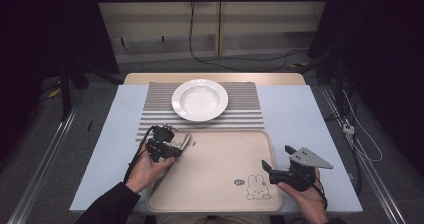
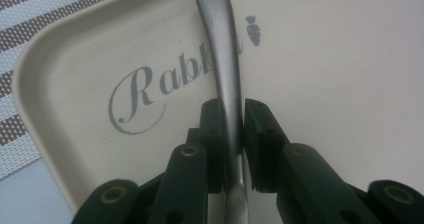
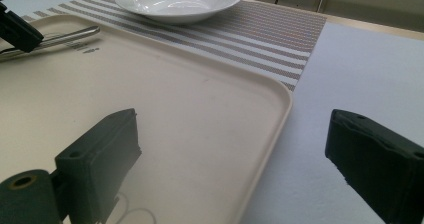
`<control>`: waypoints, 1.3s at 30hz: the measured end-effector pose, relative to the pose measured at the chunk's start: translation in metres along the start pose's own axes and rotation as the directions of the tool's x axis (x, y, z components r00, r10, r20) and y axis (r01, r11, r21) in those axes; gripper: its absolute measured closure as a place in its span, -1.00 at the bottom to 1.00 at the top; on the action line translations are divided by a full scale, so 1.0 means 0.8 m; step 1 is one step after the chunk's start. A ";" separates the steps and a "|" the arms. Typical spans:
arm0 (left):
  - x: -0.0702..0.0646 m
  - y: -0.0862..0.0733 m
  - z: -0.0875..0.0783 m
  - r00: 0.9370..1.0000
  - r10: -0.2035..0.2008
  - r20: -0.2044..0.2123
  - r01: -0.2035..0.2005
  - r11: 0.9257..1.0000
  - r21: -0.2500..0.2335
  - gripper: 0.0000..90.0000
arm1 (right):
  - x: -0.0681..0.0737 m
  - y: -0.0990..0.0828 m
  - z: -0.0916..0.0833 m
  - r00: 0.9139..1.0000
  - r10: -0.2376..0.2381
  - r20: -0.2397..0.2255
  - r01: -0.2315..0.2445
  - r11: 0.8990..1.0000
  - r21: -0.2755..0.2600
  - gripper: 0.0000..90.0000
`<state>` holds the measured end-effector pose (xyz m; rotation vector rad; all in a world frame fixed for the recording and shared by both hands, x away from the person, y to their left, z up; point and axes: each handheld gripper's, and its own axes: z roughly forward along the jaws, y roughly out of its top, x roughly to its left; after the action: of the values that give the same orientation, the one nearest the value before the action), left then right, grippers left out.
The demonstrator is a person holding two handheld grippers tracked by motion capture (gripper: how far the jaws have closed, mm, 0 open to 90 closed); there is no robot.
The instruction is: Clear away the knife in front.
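Left gripper (image 1: 172, 145) sits at the tray's (image 1: 220, 204) far-left corner, jaws clamped on a metal utensil handle (image 2: 222, 64). Which end it carries, spoon/fork/knife, can't tell; that part runs back under the gripper. In the left gripper view the handle lies straight between the pads (image 2: 212, 129), w/ the free tip pointing toward the tray's far rim. The grip looks centred.

To do this step well, I'd say: keep the squeeze steady, lift straight up till the tip clears the tray rim, no twisting, since smooth steel can pivot between flat pads. If it's bound for the placemat (image 1: 240, 115) by the white bowl (image 1: 199, 99), carry it level and set it down flat before letting go.

Mid-desk: the bowl stands on the striped mat, near its far edge, well apart from the utensil.

Right gripper (image 1: 280, 170) hovers at the tray's near-right corner, jaws wide apart, nothing between them, pointing across the tray toward the bowl.

Writing: the tray has script "Rabb…" (image 2: 145, 96) w/ the rest hidden behind the handle, plus a small carrot mark (image 2: 253, 30). At its near-right corner there's a rabbit drawing (image 1: 257, 187) and a small round mark, unreadable.
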<state>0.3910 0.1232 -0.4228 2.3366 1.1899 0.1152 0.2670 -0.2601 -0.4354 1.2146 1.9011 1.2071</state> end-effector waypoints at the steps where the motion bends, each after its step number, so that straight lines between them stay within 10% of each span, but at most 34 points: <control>1: 0.000 0.000 0.001 1.000 -0.004 -0.001 0.004 1.000 0.000 0.76 | 0.000 0.000 0.000 1.000 -0.001 0.000 0.001 1.000 0.000 -0.84; 24: 0.002 -0.005 0.005 0.999 0.041 0.017 -0.041 0.999 -0.021 0.59 | 0.001 0.000 0.000 1.000 -0.004 -0.001 0.004 1.000 0.007 -0.84; 39: -0.011 -0.004 0.004 0.985 0.168 0.043 -0.160 0.976 -0.146 -0.66 | 0.001 0.000 -0.001 1.000 -0.007 -0.002 0.007 1.000 0.004 -0.84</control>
<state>0.3844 0.1165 -0.4258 2.2934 0.9296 0.1856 0.2662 -0.2595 -0.4351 1.2089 1.9087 1.2014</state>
